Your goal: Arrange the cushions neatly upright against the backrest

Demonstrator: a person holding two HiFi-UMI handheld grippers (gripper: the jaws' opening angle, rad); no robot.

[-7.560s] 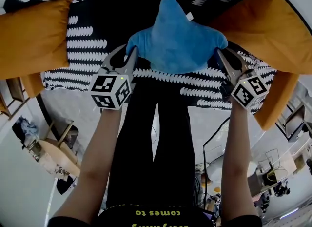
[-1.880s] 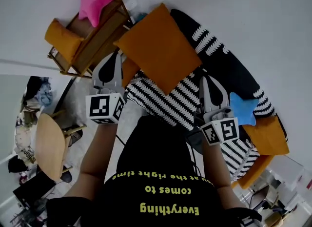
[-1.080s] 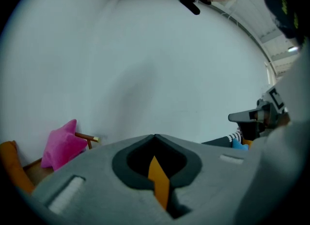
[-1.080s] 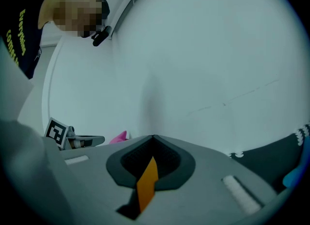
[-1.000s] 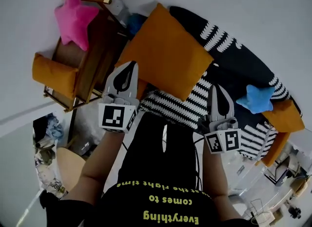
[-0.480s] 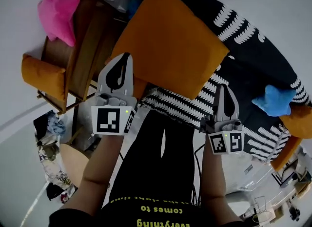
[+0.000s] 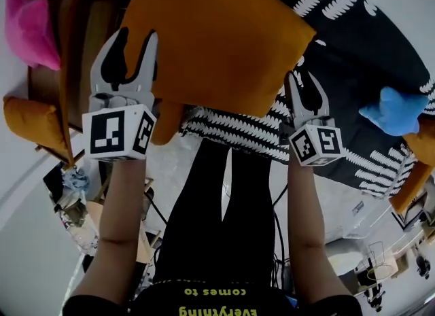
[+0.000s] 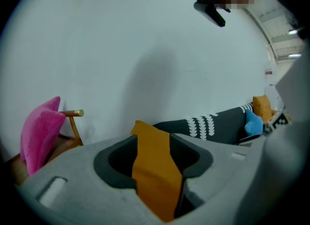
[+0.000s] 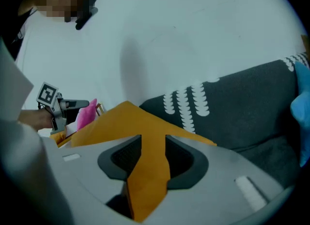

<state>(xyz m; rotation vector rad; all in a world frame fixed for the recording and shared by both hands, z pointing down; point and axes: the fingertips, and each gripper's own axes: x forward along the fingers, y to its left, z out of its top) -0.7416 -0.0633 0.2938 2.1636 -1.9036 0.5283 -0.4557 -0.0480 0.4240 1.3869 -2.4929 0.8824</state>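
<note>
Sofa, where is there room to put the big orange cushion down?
A bare stretch of sofa lies between the big orange cushion and the blue star cushion. The right end is crowded: the star sits there beside a second orange cushion. The wooden chair is taken too.

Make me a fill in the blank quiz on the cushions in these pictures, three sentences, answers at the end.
1. Between the opening jaws of the left gripper and of the right gripper stands the edge of a big ____ cushion.
2. The star cushion on the wooden chair is ____.
3. The blue star cushion lies on the patterned sofa, toward the person's ____ side.
Missing words: orange; pink; right.
</note>
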